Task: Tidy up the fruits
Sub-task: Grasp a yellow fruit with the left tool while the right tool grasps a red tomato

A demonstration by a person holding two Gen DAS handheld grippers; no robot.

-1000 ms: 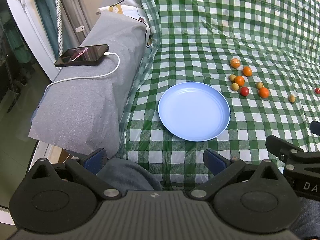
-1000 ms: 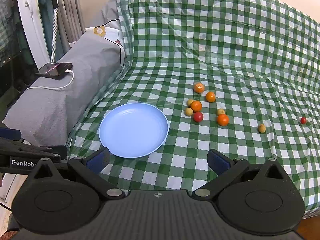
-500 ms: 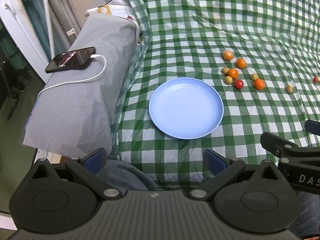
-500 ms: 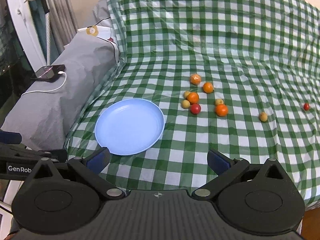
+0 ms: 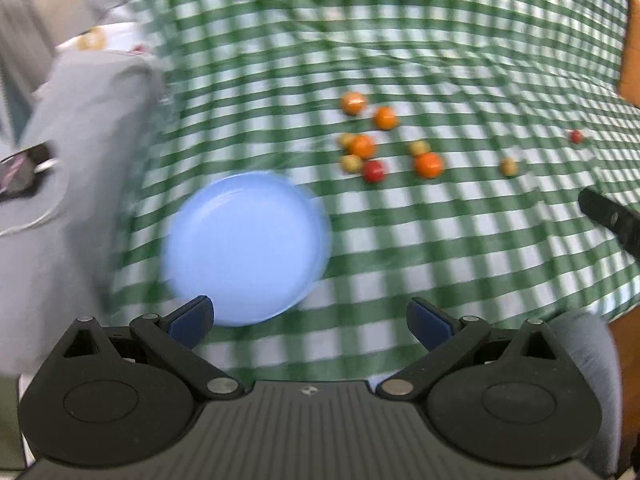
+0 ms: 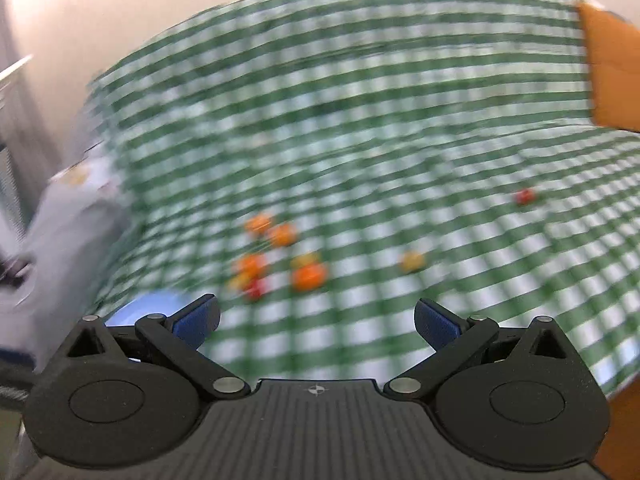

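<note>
An empty light blue plate (image 5: 248, 246) lies on the green checked cloth (image 5: 400, 60). Beyond it to the right lies a cluster of small orange, yellow and red fruits (image 5: 362, 146); it also shows in the blurred right wrist view (image 6: 280, 264). A yellow fruit (image 5: 508, 167) and a red fruit (image 5: 576, 136) lie apart, further right. My left gripper (image 5: 310, 320) is open and empty, just short of the plate. My right gripper (image 6: 316, 322) is open and empty, short of the cluster; only the plate's edge (image 6: 148, 304) shows there.
A grey pillow (image 5: 68, 152) with a phone (image 5: 20, 166) on it lies to the left of the plate. An orange-brown board (image 5: 630, 52) stands at the far right. The right gripper's black finger (image 5: 608, 210) enters the left wrist view at right.
Both grippers have swung to the right and forward, fast enough to blur both views. The fruits now sit nearer the middle of each view. Both stay open.
</note>
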